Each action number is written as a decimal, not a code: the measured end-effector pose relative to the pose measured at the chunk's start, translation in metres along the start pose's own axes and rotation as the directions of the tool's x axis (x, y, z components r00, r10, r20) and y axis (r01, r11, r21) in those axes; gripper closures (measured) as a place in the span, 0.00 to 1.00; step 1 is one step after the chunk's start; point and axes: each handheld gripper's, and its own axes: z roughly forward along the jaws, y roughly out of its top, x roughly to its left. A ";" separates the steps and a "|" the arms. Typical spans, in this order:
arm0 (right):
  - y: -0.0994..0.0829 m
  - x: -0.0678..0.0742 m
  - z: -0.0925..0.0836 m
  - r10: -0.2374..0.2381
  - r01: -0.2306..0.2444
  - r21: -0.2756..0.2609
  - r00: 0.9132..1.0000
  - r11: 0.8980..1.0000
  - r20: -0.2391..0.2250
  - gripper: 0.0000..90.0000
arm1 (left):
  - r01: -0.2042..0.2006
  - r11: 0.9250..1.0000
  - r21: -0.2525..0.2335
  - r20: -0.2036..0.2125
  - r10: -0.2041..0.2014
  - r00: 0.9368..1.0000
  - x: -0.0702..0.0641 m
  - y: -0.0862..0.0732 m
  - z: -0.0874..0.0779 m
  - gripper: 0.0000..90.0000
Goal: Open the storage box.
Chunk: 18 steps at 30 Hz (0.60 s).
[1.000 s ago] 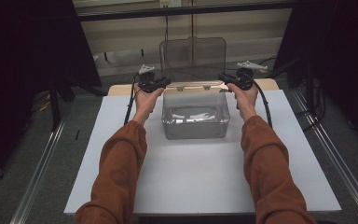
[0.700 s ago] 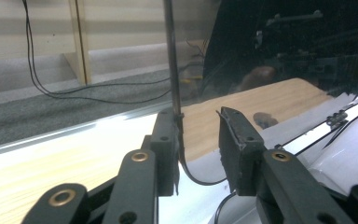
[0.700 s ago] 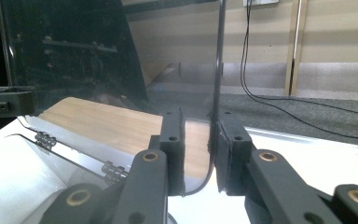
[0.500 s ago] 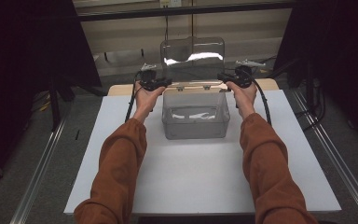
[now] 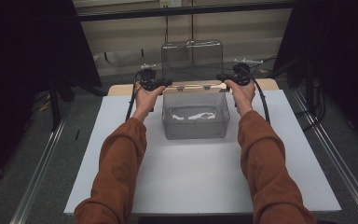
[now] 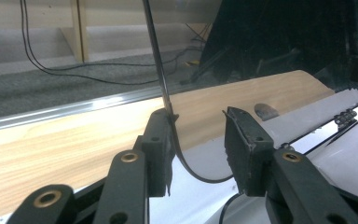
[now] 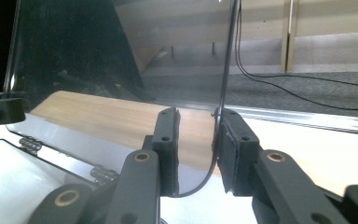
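A clear plastic box (image 5: 196, 116) stands on the white board, its hinged lid (image 5: 192, 58) raised nearly upright at the back. My left gripper (image 5: 161, 84) is at the lid's lower left corner and my right gripper (image 5: 226, 79) at its lower right corner. In the left gripper view the lid's edge (image 6: 165, 93) runs between the jaws of the left gripper (image 6: 198, 140) and touches the left one, with a wide gap to the other. In the right gripper view the lid's edge (image 7: 223, 79) rests against the right jaw of the right gripper (image 7: 196, 140). Both stand open.
The white board (image 5: 191, 177) covers most of the table, with a strip of wooden tabletop (image 5: 121, 88) behind the box. Small hinges (image 7: 28, 142) join lid and box. Something pale lies or reflects in the box's bottom. Metal rails (image 5: 42, 163) run along both sides; cables lie on the floor beyond.
The lid stays raised; a bright glare crossed it half a second ago and is gone now. Both hands have barely shifted at the lid's lower corners.
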 end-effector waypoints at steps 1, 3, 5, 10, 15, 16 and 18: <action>0.000 0.000 0.000 0.000 0.000 0.000 1.000 1.000 0.000 0.77 | 0.003 1.000 0.003 0.000 -0.003 1.000 0.000 0.000 0.000 0.69; -0.001 0.000 0.001 0.005 -0.005 0.001 1.000 1.000 0.001 0.76 | 0.006 1.000 0.005 0.003 -0.006 1.000 0.000 0.001 0.001 0.69; -0.001 -0.002 0.002 0.017 -0.017 0.001 1.000 1.000 -0.007 0.76 | 0.005 1.000 0.016 -0.001 -0.005 1.000 0.000 0.001 0.002 0.68; -0.003 -0.001 0.004 -0.001 0.001 0.011 1.000 1.000 0.012 0.73 | 0.015 0.999 0.036 -0.033 -0.014 0.999 -0.005 0.001 0.006 0.61; -0.005 -0.003 0.005 0.013 -0.013 0.022 1.000 1.000 0.012 0.73 | 0.041 0.998 0.045 -0.016 -0.041 0.999 -0.001 0.000 0.006 0.60; -0.005 -0.003 0.006 0.021 -0.021 0.024 1.000 0.999 0.011 0.73 | 0.038 0.998 0.047 -0.018 -0.037 0.999 -0.001 0.000 0.007 0.60; -0.006 -0.005 0.006 0.043 -0.043 0.030 0.999 0.999 0.007 0.73 | 0.042 0.998 0.049 -0.028 -0.041 0.999 -0.002 0.000 0.007 0.59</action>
